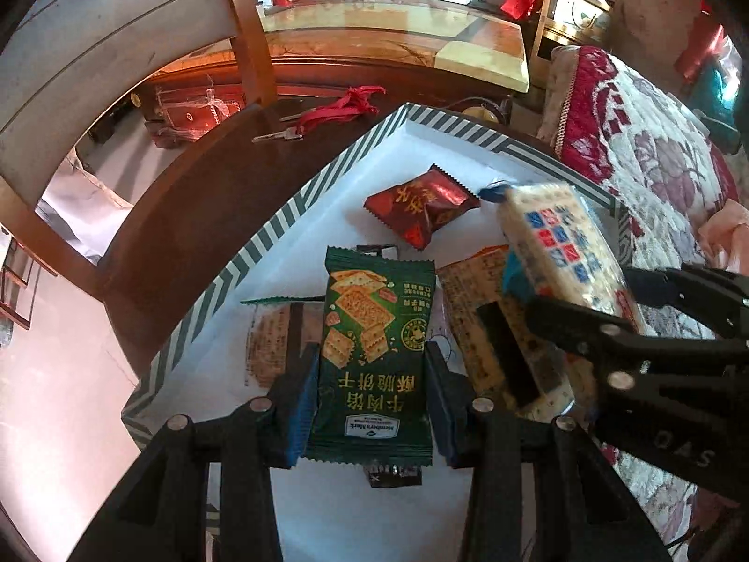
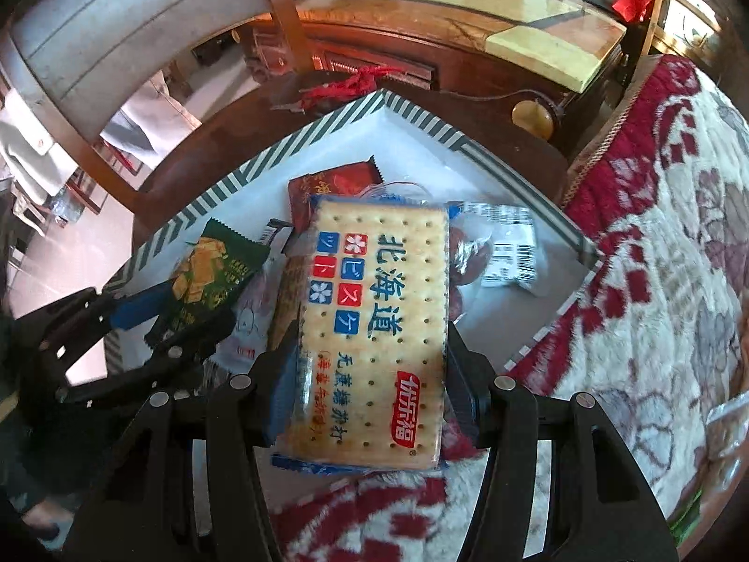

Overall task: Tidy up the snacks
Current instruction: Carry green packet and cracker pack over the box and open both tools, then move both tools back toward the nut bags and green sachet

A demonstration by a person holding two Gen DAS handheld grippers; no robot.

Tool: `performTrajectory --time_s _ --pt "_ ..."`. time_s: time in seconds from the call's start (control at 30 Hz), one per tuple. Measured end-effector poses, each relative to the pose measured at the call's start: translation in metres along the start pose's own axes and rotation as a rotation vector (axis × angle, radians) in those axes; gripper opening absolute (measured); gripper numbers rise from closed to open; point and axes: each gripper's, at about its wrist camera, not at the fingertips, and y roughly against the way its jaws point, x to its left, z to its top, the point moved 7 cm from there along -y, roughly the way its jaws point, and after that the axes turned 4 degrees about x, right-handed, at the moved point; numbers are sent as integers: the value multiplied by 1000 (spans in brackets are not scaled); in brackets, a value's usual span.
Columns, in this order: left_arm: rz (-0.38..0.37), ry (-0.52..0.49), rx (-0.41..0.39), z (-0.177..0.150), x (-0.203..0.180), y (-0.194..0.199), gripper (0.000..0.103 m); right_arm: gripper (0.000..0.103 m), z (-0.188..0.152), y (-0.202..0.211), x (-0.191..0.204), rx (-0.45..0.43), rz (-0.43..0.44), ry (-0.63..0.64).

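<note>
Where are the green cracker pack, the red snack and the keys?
green cracker pack (image 1: 374,351): left wrist view, middle of its front.
red snack (image 1: 421,206): left wrist view, centre of wrapper.
keys (image 1: 278,136): left wrist view, on the blade.

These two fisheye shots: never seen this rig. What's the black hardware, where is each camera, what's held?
No robot: a person holds a two-finger gripper in each hand, each with a camera looking along its fingers. In the left wrist view, the left gripper is shut on a green cracker packet. In the right wrist view, the right gripper is shut on a pale soda cracker pack. Both are over a white tray with a striped rim, which holds a red snack packet and other wrappers.
</note>
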Motion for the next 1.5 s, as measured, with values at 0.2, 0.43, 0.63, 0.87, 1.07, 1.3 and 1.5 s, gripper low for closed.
performTrajectory --time_s 0.2,0.43,0.63,0.87,1.07,1.3,1.5 --pt "19 0 -1 1 -2 -3 47 55 9 -7 11 -13 47 -8" --pt "45 22 0 -2 -1 -1 55 58 -1 11 6 -47 111 -65" --pt "66 40 -17 -2 2 5 77 59 -9 23 1 -54 115 -85" --pt "77 22 -41 0 -4 16 79 59 -24 35 -10 -73 117 -119" --pt "62 -7 -75 4 -17 30 79 59 -37 51 -28 -105 117 -159" --pt "19 -59 -99 7 -45 44 79 59 -55 62 -49 -114 111 -210" --pt "-16 -108 -105 5 -77 49 79 59 -77 70 -72 -116 78 -250"
